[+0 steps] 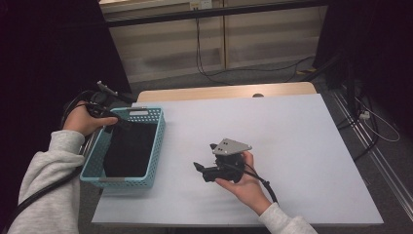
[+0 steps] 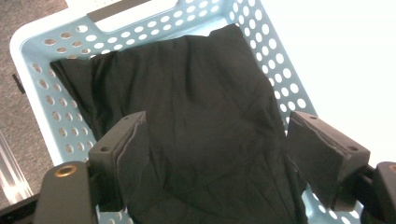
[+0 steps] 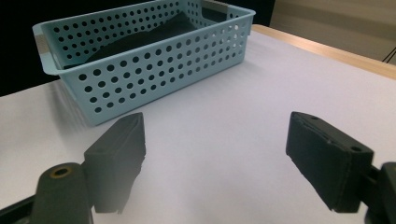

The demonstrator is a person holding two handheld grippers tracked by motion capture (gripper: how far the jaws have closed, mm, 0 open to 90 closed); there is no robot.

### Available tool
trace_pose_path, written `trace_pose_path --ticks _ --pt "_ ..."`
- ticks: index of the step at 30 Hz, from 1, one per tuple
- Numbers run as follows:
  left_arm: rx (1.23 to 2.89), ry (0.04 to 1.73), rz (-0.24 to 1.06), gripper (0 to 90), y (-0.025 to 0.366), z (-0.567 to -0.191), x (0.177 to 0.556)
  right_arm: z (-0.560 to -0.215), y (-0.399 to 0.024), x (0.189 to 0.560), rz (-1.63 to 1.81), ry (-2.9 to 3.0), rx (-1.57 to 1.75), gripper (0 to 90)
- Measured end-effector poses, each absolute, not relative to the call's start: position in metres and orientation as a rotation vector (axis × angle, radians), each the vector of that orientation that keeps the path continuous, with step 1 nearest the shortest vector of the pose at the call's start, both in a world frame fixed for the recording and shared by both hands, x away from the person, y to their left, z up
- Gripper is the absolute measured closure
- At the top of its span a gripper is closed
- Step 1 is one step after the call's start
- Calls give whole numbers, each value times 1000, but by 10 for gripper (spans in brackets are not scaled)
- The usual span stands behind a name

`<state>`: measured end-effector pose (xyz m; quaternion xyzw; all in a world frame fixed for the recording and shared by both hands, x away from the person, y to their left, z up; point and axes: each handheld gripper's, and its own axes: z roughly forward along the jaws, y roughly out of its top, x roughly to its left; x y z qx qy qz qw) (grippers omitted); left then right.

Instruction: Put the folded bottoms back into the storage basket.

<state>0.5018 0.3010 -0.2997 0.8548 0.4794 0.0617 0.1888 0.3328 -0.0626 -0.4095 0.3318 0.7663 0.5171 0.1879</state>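
I have a dim room in front of me, dark at both sides of the high view, with cables trailing over grey carpet at the top and a white tabletop point(image 1: 272, 126) filling the middle of the frame.

The black cloth point(image 2: 196, 121) lies folded flat inside the light blue perforated basket point(image 1: 158, 141), which sits at the left edge of the tabletop, in the centre-left of the high view. In the left gripper view the cloth covers nearly the whole basket floor, a few creases across it, its upper corners resting against the basket walls. I judge the placing done: the cloth is in and nothing grips it.

My left tongs point(image 1: 124, 122) hang over the top rim of the basket, at the left of the high view, jaws set wide with nothing between them; in their own view the cloth is below the pads, not pinched. My right tongs point(image 1: 207, 157) sit lower centre of the high view, over bare tabletop, well apart from the basket, also spread wide and empty; their view has the basket in the upper left, the cloth's dark edge visible over its rim.

What is left, as I read it, is little: lift both hands clear and rest them. No other item lies on the tabletop to handle.
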Motion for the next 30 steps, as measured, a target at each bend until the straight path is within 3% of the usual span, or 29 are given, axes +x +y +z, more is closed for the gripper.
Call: trace_pose_path --ticks 30 --pt "2416 1186 99 193 242 -314 486 -416 -115 316 1386 2135 993 187"
